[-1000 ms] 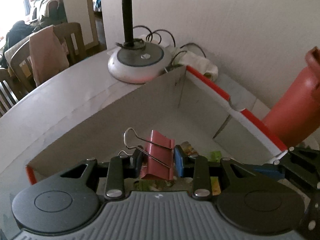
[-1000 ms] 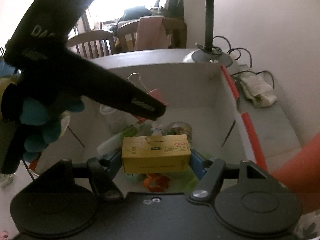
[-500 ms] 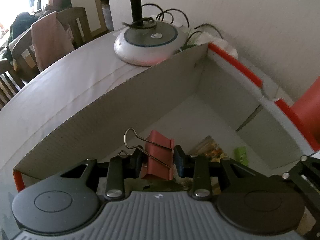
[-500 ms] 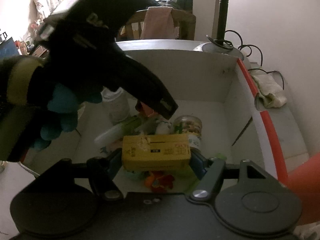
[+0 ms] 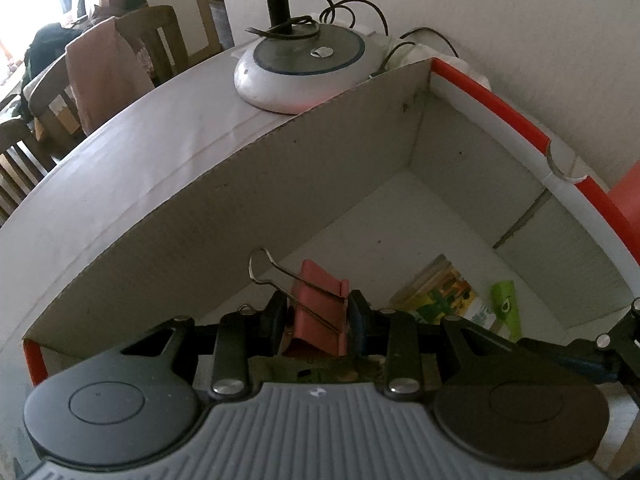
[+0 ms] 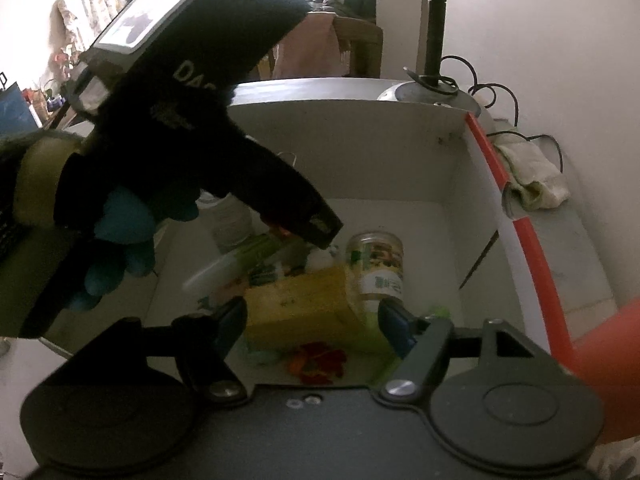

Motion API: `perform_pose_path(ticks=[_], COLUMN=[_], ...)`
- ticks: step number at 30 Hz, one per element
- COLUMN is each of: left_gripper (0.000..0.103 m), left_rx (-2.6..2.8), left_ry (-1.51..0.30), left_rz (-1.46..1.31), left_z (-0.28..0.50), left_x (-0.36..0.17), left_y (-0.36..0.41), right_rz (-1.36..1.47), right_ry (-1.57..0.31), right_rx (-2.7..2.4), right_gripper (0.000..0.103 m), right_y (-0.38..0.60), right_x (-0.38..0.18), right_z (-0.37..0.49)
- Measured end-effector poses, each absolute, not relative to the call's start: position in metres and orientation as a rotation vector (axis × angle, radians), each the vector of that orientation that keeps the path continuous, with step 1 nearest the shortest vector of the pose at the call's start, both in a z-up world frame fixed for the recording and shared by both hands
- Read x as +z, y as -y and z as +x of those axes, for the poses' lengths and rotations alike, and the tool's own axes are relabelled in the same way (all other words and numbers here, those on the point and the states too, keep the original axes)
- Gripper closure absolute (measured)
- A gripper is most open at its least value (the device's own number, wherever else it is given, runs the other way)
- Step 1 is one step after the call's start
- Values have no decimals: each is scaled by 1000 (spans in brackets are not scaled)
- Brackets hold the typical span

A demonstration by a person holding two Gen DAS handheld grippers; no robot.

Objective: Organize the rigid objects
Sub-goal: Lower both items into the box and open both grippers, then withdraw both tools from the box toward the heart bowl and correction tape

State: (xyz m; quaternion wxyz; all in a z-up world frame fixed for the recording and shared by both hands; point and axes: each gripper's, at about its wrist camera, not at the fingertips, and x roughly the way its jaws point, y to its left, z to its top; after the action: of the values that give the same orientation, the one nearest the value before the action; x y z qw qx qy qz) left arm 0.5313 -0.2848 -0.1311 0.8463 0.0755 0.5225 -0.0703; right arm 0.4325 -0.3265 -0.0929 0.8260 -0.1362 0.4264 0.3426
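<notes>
**Both grippers over box, clip and carton about to go in**

L gripper [image 5: 318, 312] is clamping a pink binder clip [image 5: 318, 322] between its pads, wire handle sticking up to the left. It is pointing steeply down into the open cardboard box [image 5: 208, 216], w/ the clip hanging above the box floor near the left wall.

R gripper [image 6: 312, 316] is showing its fingers apart, w/ a gap visible at the right pad; the yellow carton [image 6: 300, 308] is lying tilted between them, resting on the clutter in the box, apparently no longer gripped. A jar [image 6: 378, 264] is lying just beside the carton, a white tube [image 6: 224, 270] to the left.

Judgement: carton is probably placed; clip drop is next.

Risks:
- L gripper and R gripper are working close together in the same box; in the R view the L one is looming right over the carton, so a bump is likely if either swings.
- Clip could snag on a pad by its wire handle when released.
- Carton is sitting on uneven items and could slide or tip against the jar.
- R fingers could drag the carton on lifting out if one pad is touching.
</notes>
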Motion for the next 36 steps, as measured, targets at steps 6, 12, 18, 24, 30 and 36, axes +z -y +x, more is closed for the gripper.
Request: perform_pose_path(ticks=[6, 12, 18, 24, 30, 36], left_gripper=[48, 46, 46, 46, 46, 46], left_rx=[-157, -168, -163, -163, -166, -175], left_ry=[-1089, -1056, -1027, -987, -943, -912], left_rz=[149, 131, 112, 94, 62, 23], left_z=[525, 511, 494, 476, 454, 430], left_x=[-124, -109, -92, -74, -54, -40], left_y=[282, 279, 273, 264, 250, 230], right_rz=[-284, -278, -280, -270, -263, -254], right_ry=[-905, -893, -872, -852, -833, -811], right_rx=[727, 735, 750, 766, 772, 772], right_gripper=[31, 31, 27, 27, 24, 22], right_y=[329, 332, 331, 331, 327, 321], right_x=[-87, -77, -67, -54, -45, -34], right_z=[433, 430, 424, 412, 399, 384])
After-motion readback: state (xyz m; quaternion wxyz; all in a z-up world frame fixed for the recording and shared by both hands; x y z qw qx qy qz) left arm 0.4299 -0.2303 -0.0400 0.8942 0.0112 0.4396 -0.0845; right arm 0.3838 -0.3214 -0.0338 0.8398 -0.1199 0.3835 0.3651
